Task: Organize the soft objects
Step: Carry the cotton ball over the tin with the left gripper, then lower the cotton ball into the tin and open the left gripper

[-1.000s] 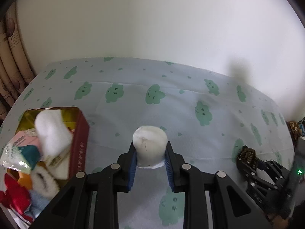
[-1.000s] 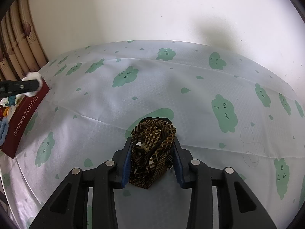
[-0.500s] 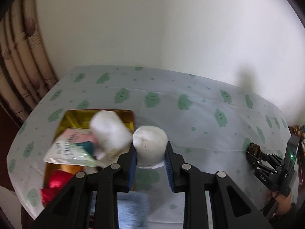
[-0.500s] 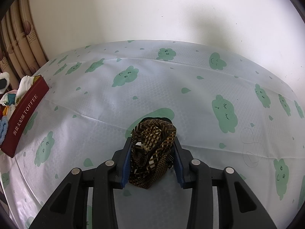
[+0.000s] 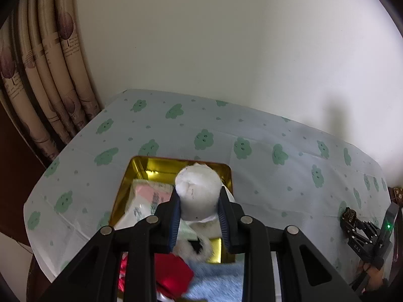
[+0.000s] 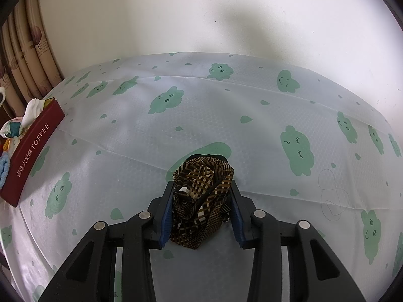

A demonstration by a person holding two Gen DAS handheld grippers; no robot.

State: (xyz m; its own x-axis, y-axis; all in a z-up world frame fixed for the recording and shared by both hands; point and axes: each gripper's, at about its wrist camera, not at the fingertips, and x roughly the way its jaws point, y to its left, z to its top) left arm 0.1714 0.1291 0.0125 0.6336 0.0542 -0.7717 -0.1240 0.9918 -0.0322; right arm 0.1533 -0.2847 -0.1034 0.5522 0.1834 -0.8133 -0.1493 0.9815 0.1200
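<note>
Tin point(image 5: 228, 176) on tablecloth point(image 5: 277, 176), curtain point(image 5: 50, 75) behind-left.

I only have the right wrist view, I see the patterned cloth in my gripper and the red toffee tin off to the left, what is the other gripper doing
Observer: The left gripper is shut on a white fluffy roll, held above the open tin.
Operator: Is the tin empty inside?
Observer: No. Its gold interior shows only at the far end; a pink and white packet lies in it, with a red soft item and a light blue cloth at the near end.
Operator: Can that view see my gripper?
Observer: Yes, the right gripper sits low over the cloud-print tablecloth at the far right, well clear of the tin.
</note>
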